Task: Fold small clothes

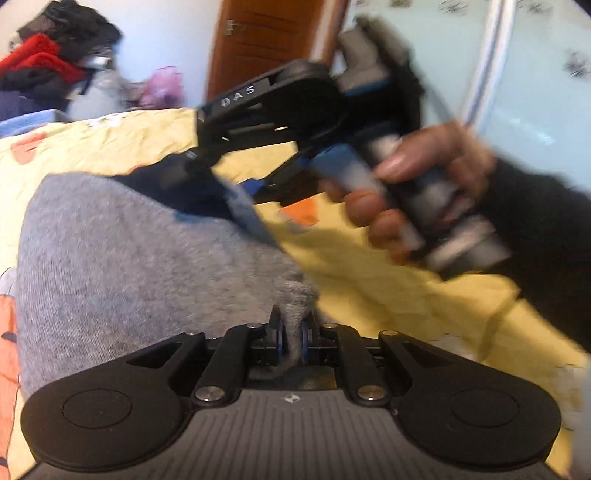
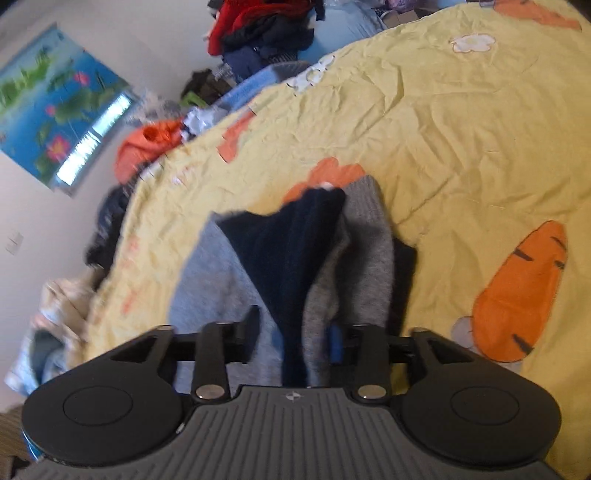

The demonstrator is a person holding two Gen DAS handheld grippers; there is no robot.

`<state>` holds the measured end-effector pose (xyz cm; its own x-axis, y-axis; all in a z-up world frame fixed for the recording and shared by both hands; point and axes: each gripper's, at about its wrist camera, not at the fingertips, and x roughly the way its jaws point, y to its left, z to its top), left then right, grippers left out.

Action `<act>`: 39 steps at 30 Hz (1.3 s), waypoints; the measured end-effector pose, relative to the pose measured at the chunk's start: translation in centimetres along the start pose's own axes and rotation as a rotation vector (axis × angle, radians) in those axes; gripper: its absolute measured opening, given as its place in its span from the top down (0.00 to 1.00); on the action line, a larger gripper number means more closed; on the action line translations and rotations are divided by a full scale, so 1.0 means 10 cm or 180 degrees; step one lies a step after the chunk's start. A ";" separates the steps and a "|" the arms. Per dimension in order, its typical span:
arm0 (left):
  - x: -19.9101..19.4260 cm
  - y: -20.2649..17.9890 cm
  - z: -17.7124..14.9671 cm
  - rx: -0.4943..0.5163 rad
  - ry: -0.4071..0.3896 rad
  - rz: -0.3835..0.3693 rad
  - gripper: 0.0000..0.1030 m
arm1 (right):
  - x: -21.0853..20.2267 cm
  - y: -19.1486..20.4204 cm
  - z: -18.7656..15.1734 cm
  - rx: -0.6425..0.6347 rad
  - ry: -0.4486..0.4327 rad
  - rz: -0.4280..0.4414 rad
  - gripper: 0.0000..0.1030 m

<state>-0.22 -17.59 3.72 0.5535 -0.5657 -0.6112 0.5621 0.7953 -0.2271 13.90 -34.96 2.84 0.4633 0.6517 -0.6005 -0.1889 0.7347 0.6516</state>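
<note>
A small grey knit garment (image 1: 122,258) with a navy part (image 1: 192,192) lies on the yellow bedsheet (image 1: 388,295). My left gripper (image 1: 291,332) is shut on a grey edge of it. In the left wrist view my right gripper (image 1: 184,166) reaches down onto the navy part, held by a hand. In the right wrist view the garment (image 2: 207,295) hangs bunched, navy fold (image 2: 291,254) in the middle. My right gripper (image 2: 291,332) has its jaws apart with cloth between them, so the grip is unclear.
The yellow sheet has orange carrot prints (image 2: 521,291). Piles of clothes (image 2: 258,26) sit beyond the bed edge, also in the left wrist view (image 1: 48,62). A brown door (image 1: 266,48) and a wall poster (image 2: 62,110) are behind.
</note>
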 end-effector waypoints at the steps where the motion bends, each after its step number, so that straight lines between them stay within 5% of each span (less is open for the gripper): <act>1: -0.09 0.04 0.01 0.0024 -0.0007 -0.0103 0.89 | 0.00 0.01 0.02 0.0010 -0.0054 0.0037 0.44; 5: -0.52 0.23 0.02 0.0097 -0.0106 -0.0206 0.83 | 0.06 0.05 0.15 -0.0024 -0.0160 -0.0029 0.41; 7: -0.64 0.33 0.05 0.0054 -0.0209 -0.0070 0.50 | 0.14 0.04 0.19 -0.0056 -0.0225 -0.0133 0.41; 8: -0.70 0.41 0.05 0.0019 -0.0286 0.0043 0.39 | 0.18 0.02 0.18 -0.0082 -0.0249 -0.0163 0.46; 9: -0.75 0.49 0.05 -0.0019 -0.0380 0.0167 0.24 | 0.22 0.00 0.17 -0.0132 -0.0217 -0.0170 0.74; 10: -0.79 0.57 0.04 -0.0075 -0.0472 0.0304 0.23 | 0.27 0.01 0.15 -0.0194 -0.0155 -0.0162 0.86; 16: -0.71 1.34 0.22 -0.0748 -0.0471 0.0519 0.23 | -0.01 -0.08 0.17 -0.0374 -0.0336 -0.0274 0.86; 21: -0.36 1.92 0.37 -0.1579 -0.0323 0.0440 0.23 | -0.08 -0.25 0.12 0.0027 -0.0385 -0.0136 0.38; 23: -0.22 2.09 0.38 -0.1831 -0.0248 0.0286 0.23 | -0.21 -0.24 0.09 0.0017 -0.0637 -0.0261 0.31; 25: -0.07 2.16 0.39 -0.1956 -0.0190 0.0189 0.24 | -0.24 -0.28 0.10 0.0066 -0.0706 -0.0359 0.31; 29: 0.23 2.19 0.37 -0.2119 0.0035 -0.0144 0.26 | 0.02 -0.32 0.08 0.0119 -0.0327 -0.0443 0.31; 31: 0.30 2.17 0.37 -0.2079 0.0030 -0.0068 0.55 | 0.11 -0.28 0.04 0.0010 -0.0361 -0.0447 0.31; 32: 0.34 2.14 0.40 -0.1994 0.0081 -0.0015 0.59 | 0.11 -0.26 0.01 -0.0017 -0.0388 -0.0430 0.34; 34: 0.32 2.04 0.45 -0.1815 0.0098 0.0099 0.68 | 0.18 -0.22 -0.02 -0.0058 -0.0337 -0.0438 0.62; 39: 0.06 1.86 0.64 -0.1316 0.0003 0.0200 0.74 | 0.10 -0.07 -0.09 0.0038 -0.0444 -0.0251 0.69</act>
<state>14.46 -4.52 3.97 0.5783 -0.5132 -0.6342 0.2330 0.8489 -0.4745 13.70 -34.66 1.32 0.5923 0.5590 -0.5803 -0.1373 0.7797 0.6109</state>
